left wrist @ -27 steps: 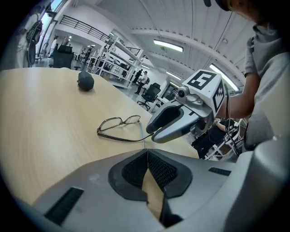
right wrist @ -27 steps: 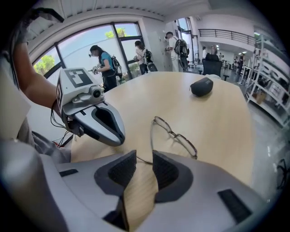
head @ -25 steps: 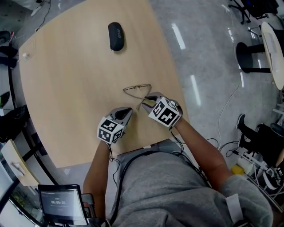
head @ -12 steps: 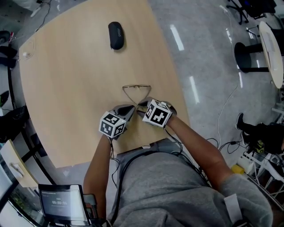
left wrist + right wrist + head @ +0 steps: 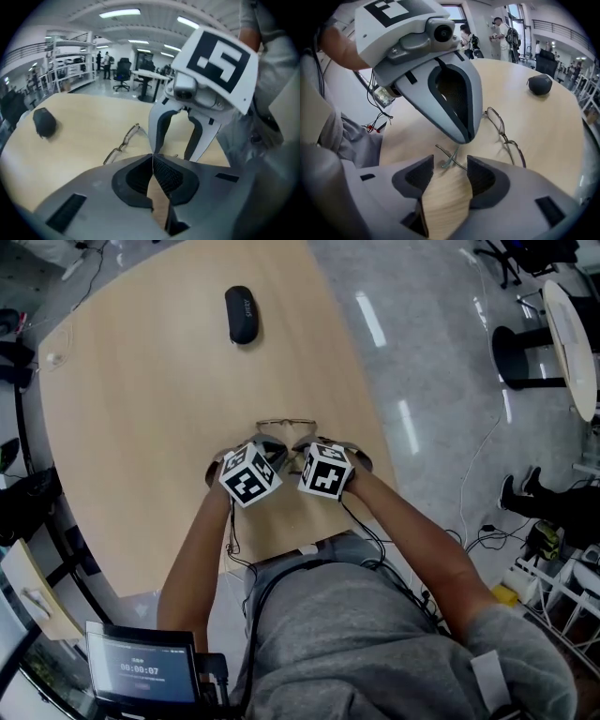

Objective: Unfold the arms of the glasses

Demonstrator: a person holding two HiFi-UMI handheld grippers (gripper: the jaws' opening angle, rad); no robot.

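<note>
The thin metal-framed glasses (image 5: 286, 425) lie on the wooden table (image 5: 141, 409), lenses away from me. In the right gripper view the frame front (image 5: 504, 136) lies past the jaws and the two arm ends cross near my jaw tips. My left gripper (image 5: 267, 454) comes down from above, its jaws (image 5: 459, 138) shut on one arm end. My right gripper (image 5: 450, 164) has just been opening. The crossed arm ends lie between its jaw tips, and the pads do not press on them. In the left gripper view my shut left gripper (image 5: 152, 159) stands right in front of the right gripper (image 5: 172, 155).
A black glasses case (image 5: 240, 315) lies at the table's far side, well away from the glasses. The table's curved right edge (image 5: 375, 442) runs close to my right hand. Beyond it are a grey floor, cables and chair bases (image 5: 525, 357).
Both grippers have moved forward to the glasses and closer together. The left one has shifted right and rolled, its cube now tilted. The glasses frame has slid slightly away from me.
</note>
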